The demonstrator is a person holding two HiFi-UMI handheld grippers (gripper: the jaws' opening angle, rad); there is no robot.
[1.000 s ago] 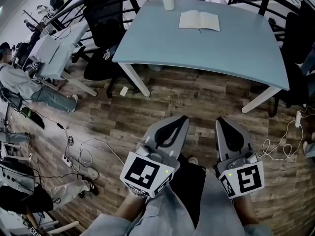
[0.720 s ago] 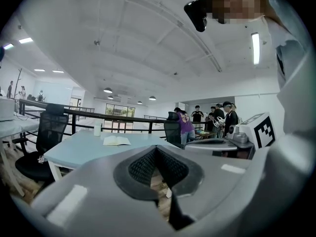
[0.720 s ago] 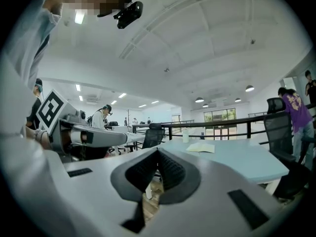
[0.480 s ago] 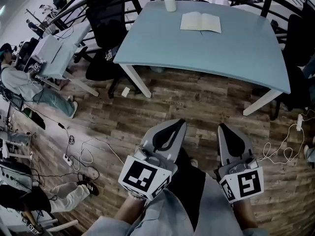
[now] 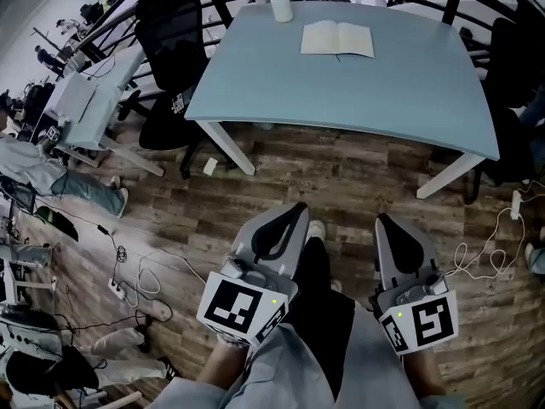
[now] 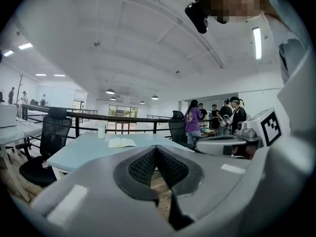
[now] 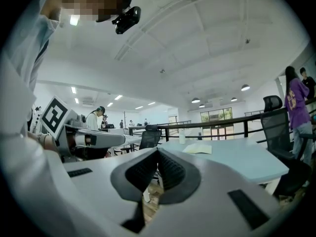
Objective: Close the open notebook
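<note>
Currently, the notebook [image 5: 337, 39] lies open and flat on the far part of the tabletop [image 5: 358, 92], well apart from both grippers. Its pale pages spread to either side of a centre fold, and any print on them is too small to read. A white bottle [image 5: 280, 2] stands upright near the notebook, at the far edge of the tabletop. The tabletop is smooth, light blue and round-cornered, and it stands on white legs over a wood-plank floor [image 5: 341, 177].

The left cube [image 5: 241, 307] and the right cube [image 5: 423, 315] bear black-and-white square patterns.

The left gripper [image 5: 296, 208] has grey, smooth, curved jaws lined with black ribbed pads [image 6: 143, 167]. The jaws are closed tip to tip, with nothing between them. The right gripper [image 5: 387, 220] is of the same build. Its pads [image 7: 140, 169] also meet at the tips, and the jaws hold nothing. Both grippers are held over the floor, short of the tabletop.
</note>
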